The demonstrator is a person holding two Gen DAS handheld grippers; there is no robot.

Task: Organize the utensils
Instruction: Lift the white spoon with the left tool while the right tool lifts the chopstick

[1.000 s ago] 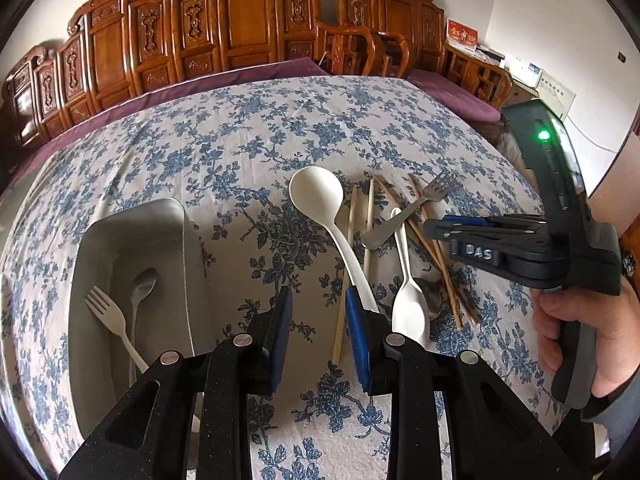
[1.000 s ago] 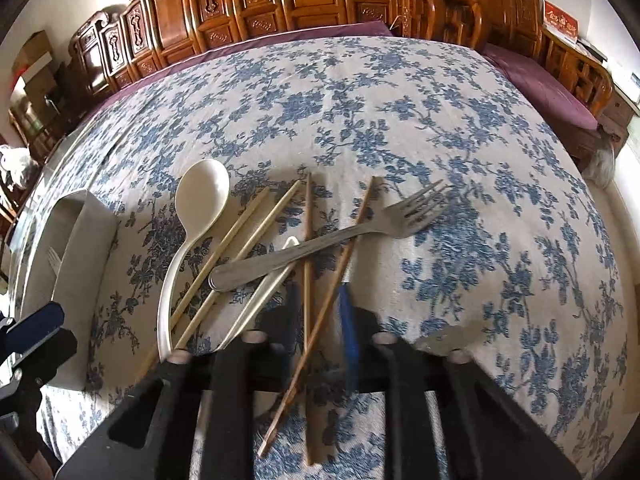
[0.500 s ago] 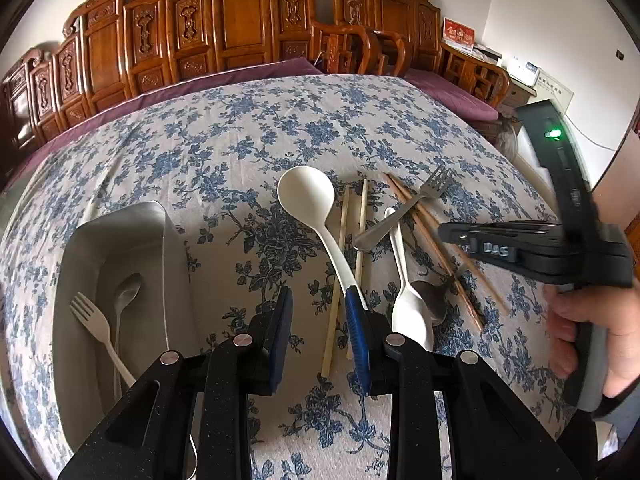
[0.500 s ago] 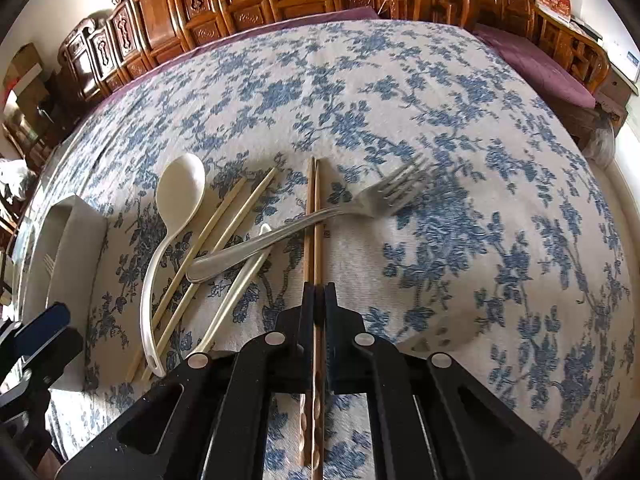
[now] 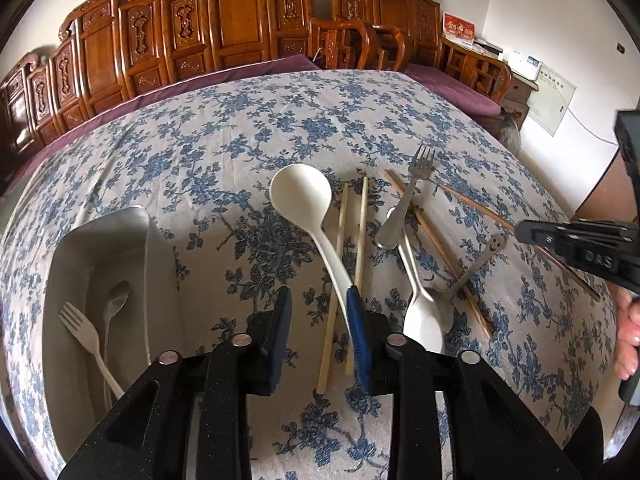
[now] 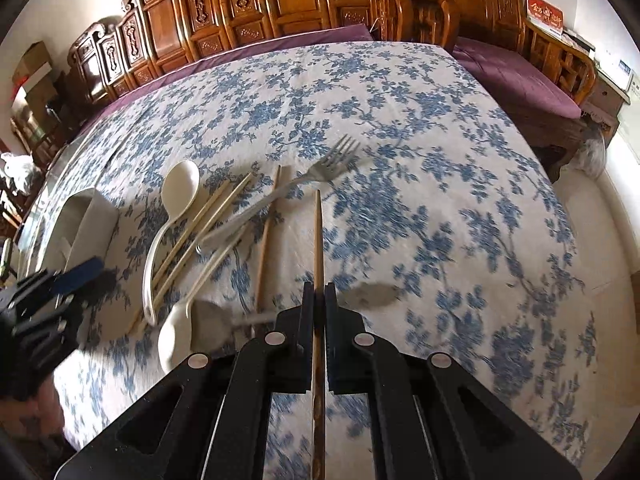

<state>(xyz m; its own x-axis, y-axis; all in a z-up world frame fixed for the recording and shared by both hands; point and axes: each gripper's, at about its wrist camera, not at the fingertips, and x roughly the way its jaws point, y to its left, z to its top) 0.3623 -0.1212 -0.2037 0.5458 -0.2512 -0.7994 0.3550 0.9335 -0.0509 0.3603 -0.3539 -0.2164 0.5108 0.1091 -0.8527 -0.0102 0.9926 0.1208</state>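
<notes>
Gripping one dark brown wooden chopstick (image 6: 318, 240), the right tongs (image 6: 319, 300) are clenched on it at lower centre of the right view, its tip raised above the blue-flowered cloth surface (image 6: 420, 184). Its twin chopstick (image 6: 266, 240) lies just left, under a steel fork (image 6: 312, 176). The left tongs (image 5: 320, 312) are released, parted beside the handle of a large white plastic ladle (image 5: 304, 200). A grey metal tray (image 5: 108, 236) at lower left holds a pale fork and spoon. Carrying the stick level and low should keep it from snagging the crossed utensils.
</notes>
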